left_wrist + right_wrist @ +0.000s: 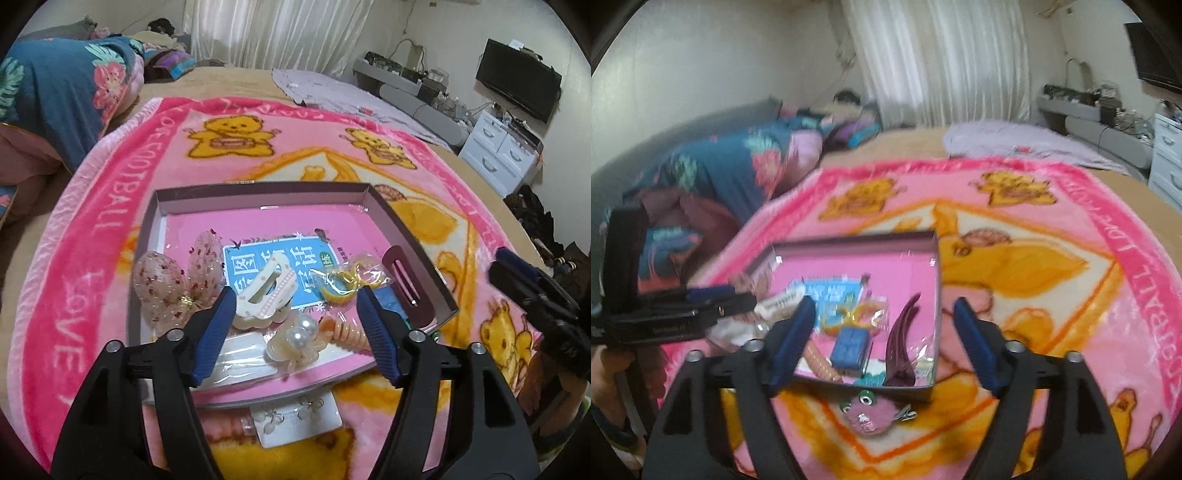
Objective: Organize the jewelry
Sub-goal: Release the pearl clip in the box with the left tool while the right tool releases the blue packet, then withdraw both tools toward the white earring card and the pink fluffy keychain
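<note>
A shallow cardboard box (400,218) lies on a pink teddy-bear blanket (110,206). It holds a pink mesh bow clip (173,280), a cream claw clip (264,291), a pearl flower clip (299,338), an orange spiral tie (345,332), a yellow ring packet (351,282) and a maroon clip (404,286). My left gripper (295,299) is open and empty above the box's near part. A white earring card (295,421) lies outside, below it. My right gripper (884,310) is open and empty over the box's (938,280) near right corner. A pink fuzzy clip (868,413) lies outside the box.
The blanket covers a tan bed. A blue floral quilt (62,88) is piled at the left, a lilac cloth (332,88) at the far side. White drawers (502,147) and a dark screen (517,85) stand at the right. The other gripper shows at the frame edges (665,314).
</note>
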